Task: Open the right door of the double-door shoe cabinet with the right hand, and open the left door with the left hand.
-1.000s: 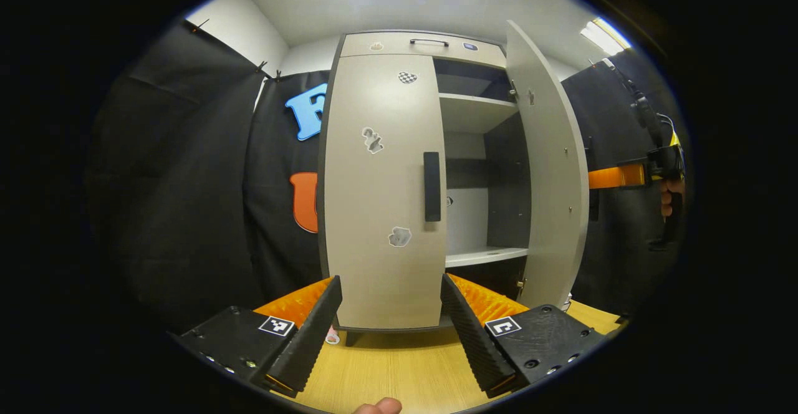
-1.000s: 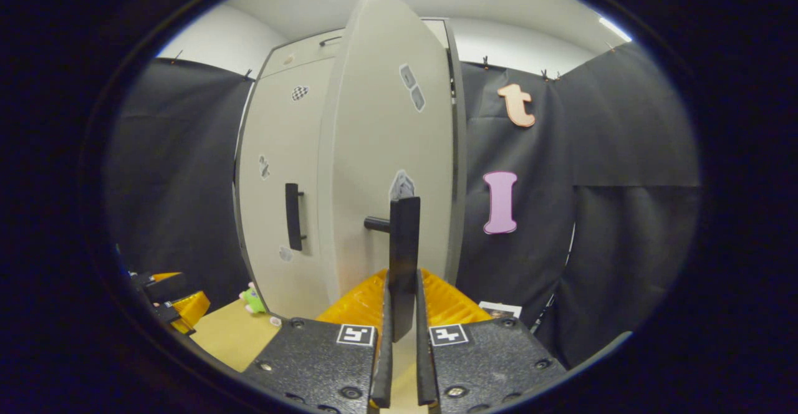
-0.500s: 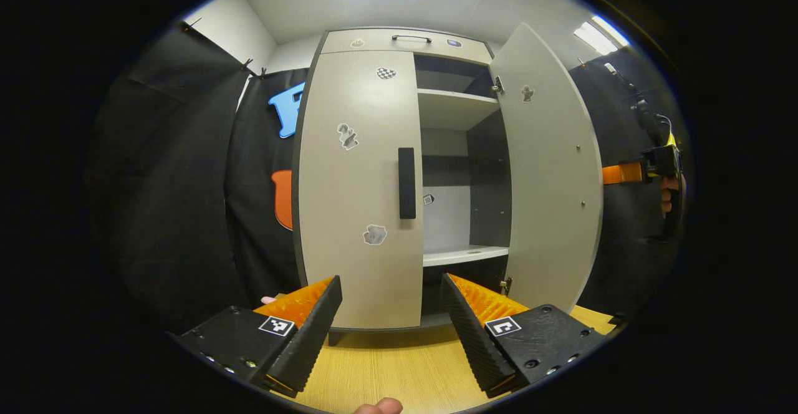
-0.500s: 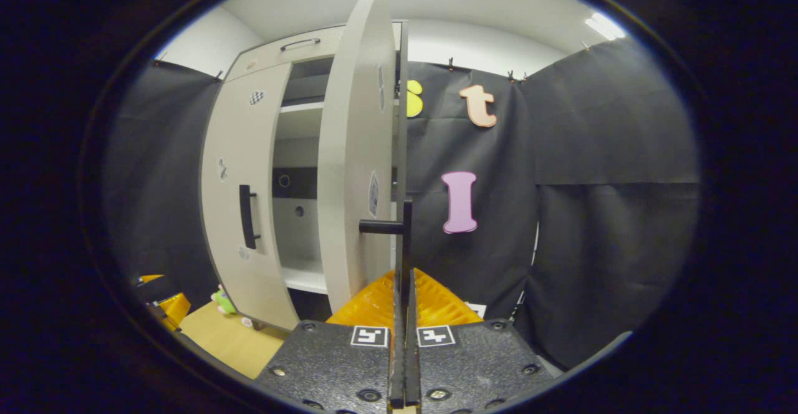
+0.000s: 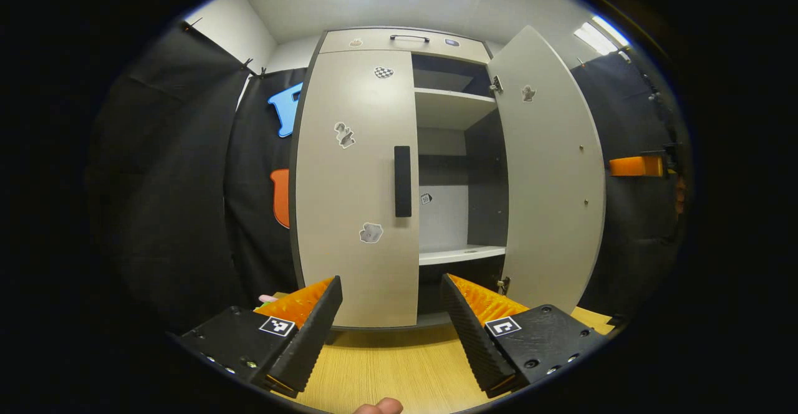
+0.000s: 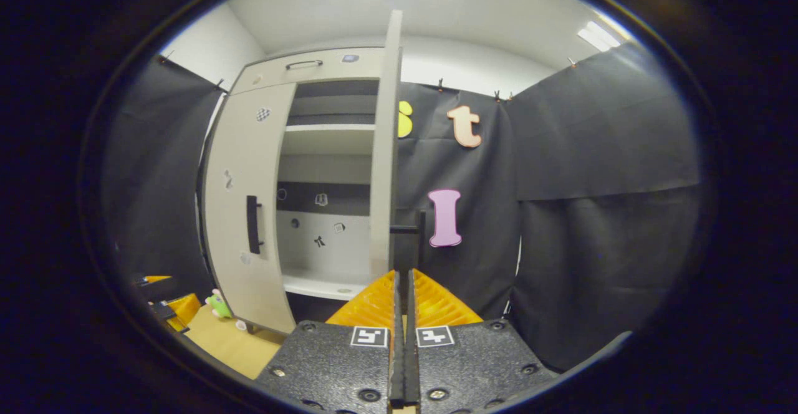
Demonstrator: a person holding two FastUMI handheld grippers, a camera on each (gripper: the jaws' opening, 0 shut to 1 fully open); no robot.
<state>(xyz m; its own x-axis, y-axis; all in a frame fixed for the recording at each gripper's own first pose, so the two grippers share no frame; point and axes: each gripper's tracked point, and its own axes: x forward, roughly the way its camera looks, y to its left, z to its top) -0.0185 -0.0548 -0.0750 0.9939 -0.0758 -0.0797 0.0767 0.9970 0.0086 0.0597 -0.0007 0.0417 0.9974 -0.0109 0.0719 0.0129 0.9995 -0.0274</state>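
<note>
The tall pale-grey right door [image 5: 552, 171] of the shoe cabinet has swung wider, and the right gripper [image 6: 402, 345] stays clamped on its black bar handle [image 6: 408, 245]. The flat grey left door [image 5: 355, 183] is shut. The left gripper [image 5: 389, 333] waits near, fingers apart.

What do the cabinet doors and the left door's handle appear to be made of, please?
The cabinet doors, such as the closed left door, look like matte grey laminated board: flat, even, softly reflecting the ceiling light. The left door's handle is a matte black bar, plastic or coated metal; I cannot tell which.
</note>
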